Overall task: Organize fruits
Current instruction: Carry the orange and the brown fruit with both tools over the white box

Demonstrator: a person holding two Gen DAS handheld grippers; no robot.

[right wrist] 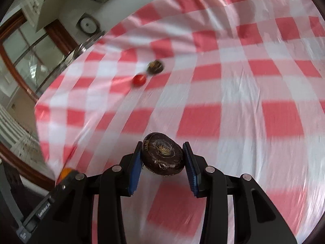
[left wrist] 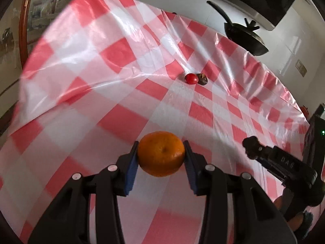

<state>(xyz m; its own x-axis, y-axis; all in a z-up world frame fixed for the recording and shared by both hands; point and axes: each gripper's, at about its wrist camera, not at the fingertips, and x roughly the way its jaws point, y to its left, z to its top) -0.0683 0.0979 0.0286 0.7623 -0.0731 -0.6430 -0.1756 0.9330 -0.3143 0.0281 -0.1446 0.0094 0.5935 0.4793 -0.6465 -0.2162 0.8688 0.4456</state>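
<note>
My left gripper (left wrist: 161, 154) is shut on an orange mandarin (left wrist: 161, 153) and holds it above the red-and-white checked tablecloth (left wrist: 101, 81). My right gripper (right wrist: 163, 155) is shut on a dark brown water chestnut (right wrist: 163, 154), also above the cloth (right wrist: 243, 81). Farther out on the table a small red tomato (left wrist: 191, 78) lies beside a second dark brown chestnut (left wrist: 202, 79); the tomato (right wrist: 139, 80) and the chestnut (right wrist: 155, 66) also show in the right wrist view. The right gripper's body (left wrist: 284, 166) shows at the right of the left wrist view.
A black pan (left wrist: 243, 36) hangs or stands beyond the table's far edge. A wood-framed glass door (right wrist: 24, 57) and a round metal object (right wrist: 87, 24) lie beyond the table's left edge. The cloth is wrinkled near the far edge.
</note>
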